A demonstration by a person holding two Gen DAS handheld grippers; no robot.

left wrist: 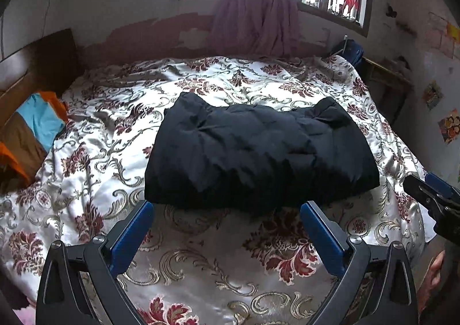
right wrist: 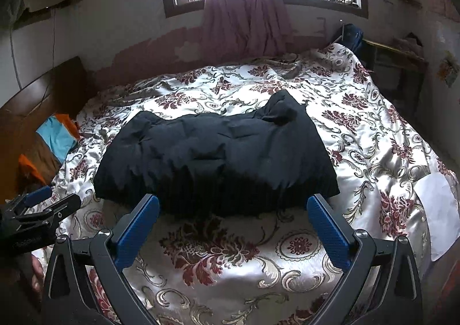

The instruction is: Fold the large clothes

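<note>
Black padded jacket (left wrist: 258, 149) lying mid-bed on floral bedspread (left wrist: 201, 253), already folded into compact bundle. Puffy, soft, light, probably slick shell. Left gripper (left wrist: 227, 227) and right gripper (right wrist: 233, 220) both spread wide, empty, just short of near edge. Pinch thick near corners, through all layers.

My right gripper (right wrist: 233, 207) hangs spread wide just before the folded black garment (right wrist: 212, 158); my left gripper (right wrist: 43, 201) sits left of it.
</note>
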